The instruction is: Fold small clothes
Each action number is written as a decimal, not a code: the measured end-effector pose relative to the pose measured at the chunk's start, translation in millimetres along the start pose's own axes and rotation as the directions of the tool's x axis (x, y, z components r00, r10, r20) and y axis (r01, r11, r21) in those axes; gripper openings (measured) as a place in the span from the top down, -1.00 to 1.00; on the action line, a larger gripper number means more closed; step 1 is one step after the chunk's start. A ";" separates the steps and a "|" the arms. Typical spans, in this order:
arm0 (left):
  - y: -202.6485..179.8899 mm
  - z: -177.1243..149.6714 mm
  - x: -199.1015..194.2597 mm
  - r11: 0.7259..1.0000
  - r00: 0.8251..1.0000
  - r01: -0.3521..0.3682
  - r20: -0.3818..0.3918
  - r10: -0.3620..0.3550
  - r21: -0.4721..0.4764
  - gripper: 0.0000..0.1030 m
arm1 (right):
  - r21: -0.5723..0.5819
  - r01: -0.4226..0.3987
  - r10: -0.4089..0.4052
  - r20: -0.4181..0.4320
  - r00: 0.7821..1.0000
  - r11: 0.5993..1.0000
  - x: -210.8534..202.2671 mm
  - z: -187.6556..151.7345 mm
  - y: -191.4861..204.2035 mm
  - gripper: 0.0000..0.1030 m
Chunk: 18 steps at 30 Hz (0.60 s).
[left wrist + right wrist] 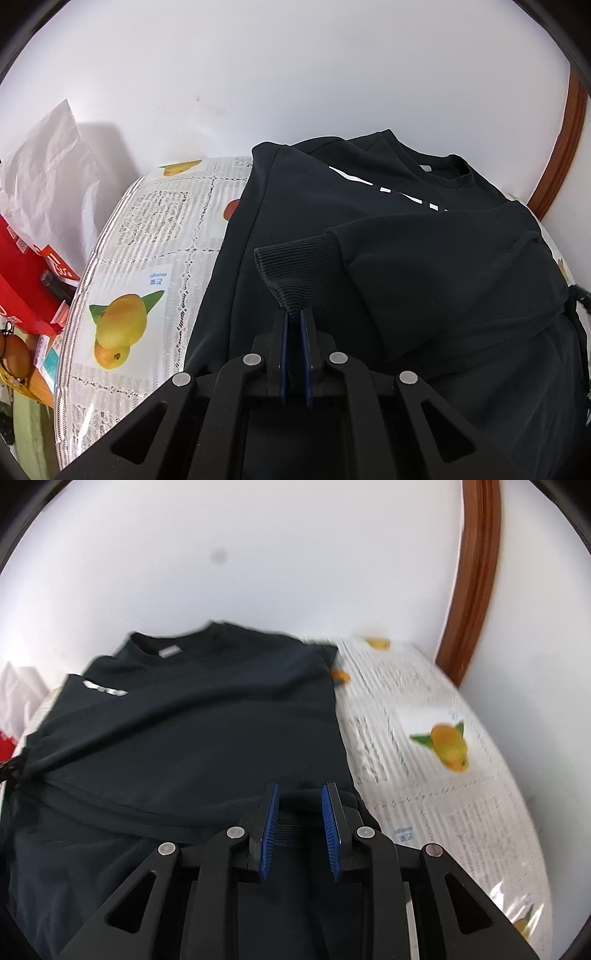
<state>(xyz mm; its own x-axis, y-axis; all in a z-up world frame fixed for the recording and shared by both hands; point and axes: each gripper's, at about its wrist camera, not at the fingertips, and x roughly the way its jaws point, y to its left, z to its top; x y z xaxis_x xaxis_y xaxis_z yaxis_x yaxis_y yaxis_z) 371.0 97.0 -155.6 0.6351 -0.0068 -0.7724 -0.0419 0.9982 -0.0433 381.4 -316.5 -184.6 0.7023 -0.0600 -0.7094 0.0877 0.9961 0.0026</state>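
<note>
so the left gripper [294, 314] has its blue pads pinched tight on the ribbed cuff [291, 273] of a sleeve, jaws basically closed with just the knit sandwiched between them, and the cuff stands up off the cloth a bit from the pinch. the right gripper [300, 788] is a different story: jaws apart, pads not pressing anything, though a ribbed dark edge of fabric sits down low between them, so i'd call it let go or not yet grabbed, can't say which. the thing being folded is a black sweatshirt [192, 731] lying front-up on the table, collar towards the wall, white print across the chest partly covered by the sleeve lying over it. it sits on a newspaper-print table cover with mangoes on it [147, 258], which shows on both sides of the shirt. off the left edge there's a white paper bag [48, 173] and some red packaging [22, 280], well clear of the fold. my read is we're mid sleeve-fold, with the left one being laid over the body. next move probably needs the cuff carried flat across the chest and set down without bunching, then the right jaws closing on that lower edge. the right view is blurry, so go easy on the details there.
</note>
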 end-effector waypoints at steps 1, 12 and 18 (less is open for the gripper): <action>0.0 -0.6 -0.8 1.000 1.000 -0.002 -0.002 0.002 -0.001 0.81 | 0.008 0.008 -0.008 -0.019 1.000 1.000 7.2 -1.5 -1.7 0.53; 4.4 -17.8 -26.8 0.999 0.999 -0.039 0.001 0.039 -0.034 0.25 | 0.006 0.045 -0.045 0.034 0.998 0.999 -37.3 -25.9 -9.5 0.38; 3.8 -35.6 -62.5 0.998 0.998 -0.054 0.025 0.055 -0.030 -0.02 | 0.018 0.081 -0.082 0.059 0.995 0.997 -74.7 -52.7 -16.6 0.29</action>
<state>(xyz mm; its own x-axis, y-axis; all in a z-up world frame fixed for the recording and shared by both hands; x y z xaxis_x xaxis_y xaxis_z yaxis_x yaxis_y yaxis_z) 303.6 99.1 -130.1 0.6507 0.0494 -0.7578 -0.0991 0.9949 -0.0203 290.2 -325.2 -168.8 0.7332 -0.1447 -0.6644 0.1569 0.9867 -0.0417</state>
